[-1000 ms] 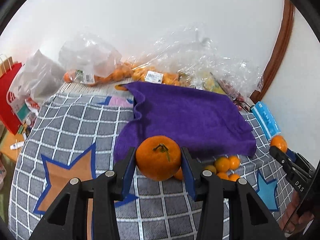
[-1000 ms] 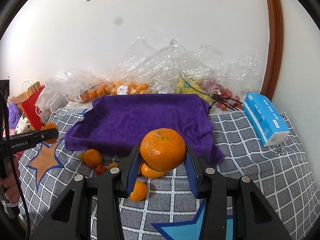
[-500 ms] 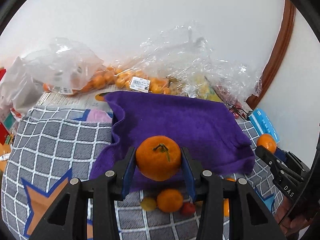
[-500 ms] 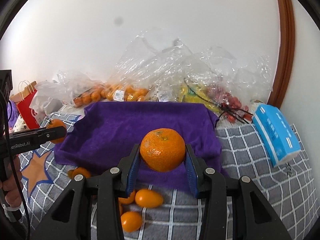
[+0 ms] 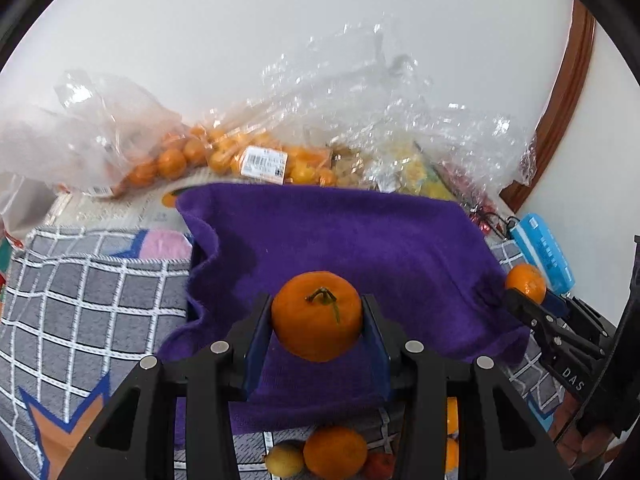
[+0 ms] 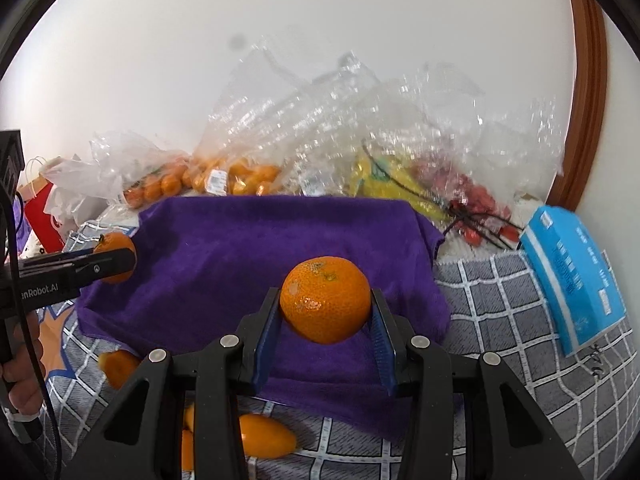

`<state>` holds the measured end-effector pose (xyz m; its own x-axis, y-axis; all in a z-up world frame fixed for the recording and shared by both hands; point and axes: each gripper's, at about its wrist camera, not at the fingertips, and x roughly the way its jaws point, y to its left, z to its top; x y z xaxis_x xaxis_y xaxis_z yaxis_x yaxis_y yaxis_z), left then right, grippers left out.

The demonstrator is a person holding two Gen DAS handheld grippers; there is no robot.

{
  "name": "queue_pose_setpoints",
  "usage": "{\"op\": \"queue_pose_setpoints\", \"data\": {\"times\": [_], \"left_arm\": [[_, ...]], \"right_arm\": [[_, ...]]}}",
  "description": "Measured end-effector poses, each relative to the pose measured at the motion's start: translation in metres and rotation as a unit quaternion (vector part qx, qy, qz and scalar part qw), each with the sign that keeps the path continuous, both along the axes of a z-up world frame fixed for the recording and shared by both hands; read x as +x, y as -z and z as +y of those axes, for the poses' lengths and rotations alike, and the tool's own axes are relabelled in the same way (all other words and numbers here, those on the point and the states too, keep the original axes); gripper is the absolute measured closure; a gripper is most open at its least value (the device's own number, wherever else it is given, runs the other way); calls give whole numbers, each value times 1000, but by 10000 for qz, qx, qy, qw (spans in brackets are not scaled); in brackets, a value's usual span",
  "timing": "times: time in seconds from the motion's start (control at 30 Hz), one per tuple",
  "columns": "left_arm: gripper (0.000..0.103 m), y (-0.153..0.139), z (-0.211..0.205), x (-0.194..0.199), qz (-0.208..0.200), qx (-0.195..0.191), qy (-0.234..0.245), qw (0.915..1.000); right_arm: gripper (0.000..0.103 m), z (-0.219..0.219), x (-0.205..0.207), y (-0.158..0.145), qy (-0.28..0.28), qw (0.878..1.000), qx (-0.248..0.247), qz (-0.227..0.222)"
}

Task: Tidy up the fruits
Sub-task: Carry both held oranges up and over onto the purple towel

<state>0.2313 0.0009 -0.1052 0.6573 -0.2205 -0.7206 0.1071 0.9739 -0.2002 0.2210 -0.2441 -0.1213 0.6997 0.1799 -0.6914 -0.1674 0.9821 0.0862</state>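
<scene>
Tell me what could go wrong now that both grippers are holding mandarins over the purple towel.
1. Each mandarin is round and pinched only at its sides; released on the rumpled purple towel, it may roll off.
2. Loose small fruits lie just under the left gripper; lowering could crush them.
3. The left gripper and the right gripper work close together and may collide.

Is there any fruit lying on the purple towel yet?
No. The purple towel is bare; each tool holds its orange above it, and loose fruit lies on the checked cloth.
</scene>
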Motion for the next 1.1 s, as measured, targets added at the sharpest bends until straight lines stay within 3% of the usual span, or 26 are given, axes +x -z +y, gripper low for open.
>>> {"op": "queue_pose_setpoints", "data": {"times": [0.33, 1.1], "left_arm": [[61, 20, -4, 12, 208, 12, 111, 9997], [60, 42, -8, 16, 567, 202, 100, 9981]], "right_arm": [[61, -11, 14, 21, 157, 9995, 127, 254], [60, 7, 15, 49, -56, 9983, -176, 553]]}}
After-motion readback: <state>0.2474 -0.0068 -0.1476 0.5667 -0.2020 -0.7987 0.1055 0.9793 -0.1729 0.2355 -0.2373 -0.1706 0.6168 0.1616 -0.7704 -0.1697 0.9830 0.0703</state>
